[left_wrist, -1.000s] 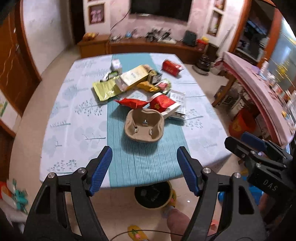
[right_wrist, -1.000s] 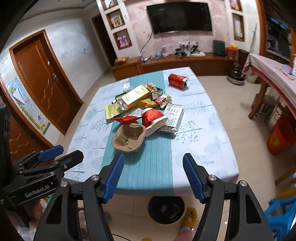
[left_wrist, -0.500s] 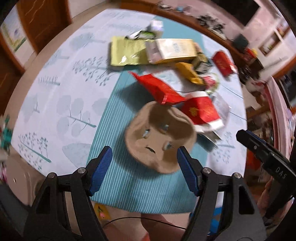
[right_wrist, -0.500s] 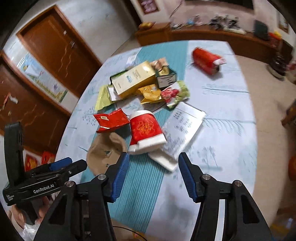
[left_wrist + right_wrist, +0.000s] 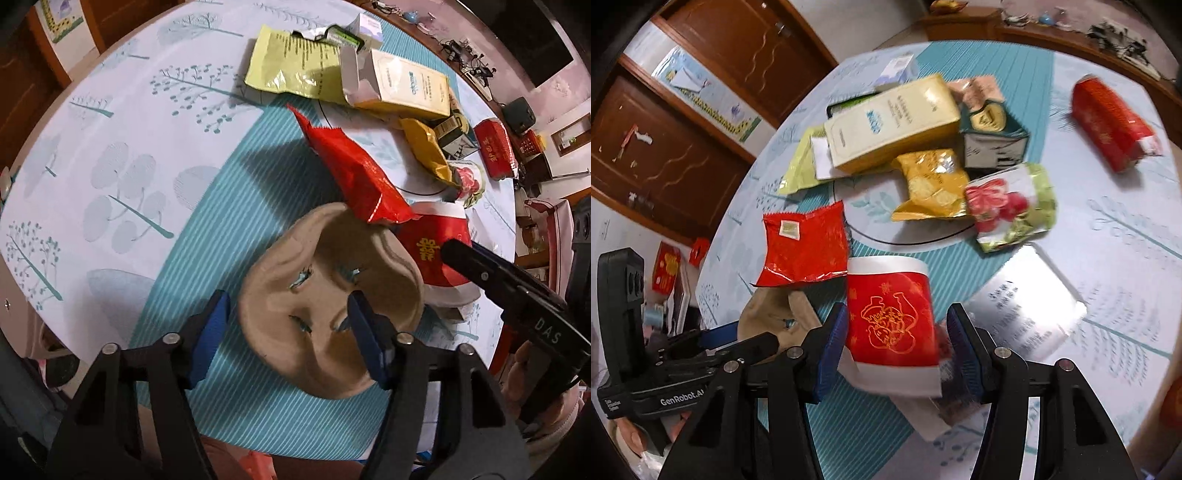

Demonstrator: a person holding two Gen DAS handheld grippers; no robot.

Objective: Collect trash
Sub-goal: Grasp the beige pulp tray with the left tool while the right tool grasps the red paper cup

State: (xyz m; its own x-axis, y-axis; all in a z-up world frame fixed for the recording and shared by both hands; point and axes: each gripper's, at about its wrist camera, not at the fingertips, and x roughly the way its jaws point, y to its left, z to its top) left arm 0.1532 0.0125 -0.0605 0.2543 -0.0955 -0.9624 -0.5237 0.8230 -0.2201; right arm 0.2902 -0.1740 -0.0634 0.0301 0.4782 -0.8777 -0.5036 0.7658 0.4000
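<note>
Left gripper point(image 5: 288, 334) points steeply down over the brown moulded-pulp cup carrier point(image 5: 332, 295), jaws closing, one blue pad outside the carrier's near rim, the other inside it, neither pressing yet. The carrier sits on the teal striped runner of the bench point(image 5: 110, 166). Just beside the carrier, the right gripper point(image 5: 895, 345) straddles the red-and-white paper cup point(image 5: 890, 317) lying on its side, jaws part-open, pads not clearly touching. A crumpled red foil wrapper point(image 5: 354, 177) overlaps the carrier's far edge.

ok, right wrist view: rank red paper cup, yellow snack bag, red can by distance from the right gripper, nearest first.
1. Red paper cup: lying between the right gripper's fingers.
2. Yellow snack bag: mid-table, beyond the cup.
3. Red can: far right, on its side.
</note>
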